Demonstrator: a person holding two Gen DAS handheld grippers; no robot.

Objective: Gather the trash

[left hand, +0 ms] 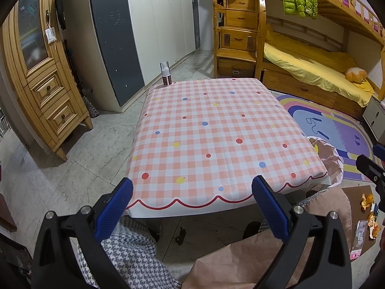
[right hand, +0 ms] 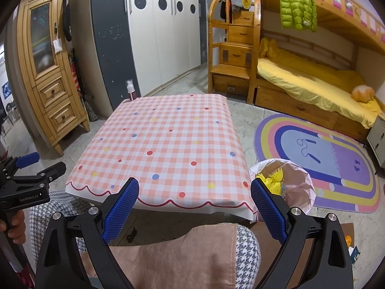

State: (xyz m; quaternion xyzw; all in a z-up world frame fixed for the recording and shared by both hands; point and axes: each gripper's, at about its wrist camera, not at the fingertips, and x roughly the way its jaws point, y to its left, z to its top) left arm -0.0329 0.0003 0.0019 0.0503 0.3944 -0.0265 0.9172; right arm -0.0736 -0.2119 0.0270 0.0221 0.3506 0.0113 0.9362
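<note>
Both sets of jaws stand spread wide with nothing between them: the left gripper (left hand: 192,196) and the right gripper (right hand: 195,198) each hang just short of the near, scalloped edge of the checked surface (right hand: 163,144). Below them lie the person's lap in houndstooth cloth and a pinkish apron. The surface itself carries only a small spray bottle (left hand: 165,74), upright at its far left corner. Just beside the surface's right edge stands a lined trash bin (right hand: 303,180) (yellow scraps show inside). The remaining trash, orange peels (left hand: 368,201) and a small wrapper (left hand: 358,237), lies on a brown board on the floor, off to the person's right. Farther out are a rainbow rug (right hand: 336,159) and a bunk bed with yellow bedding.
</note>
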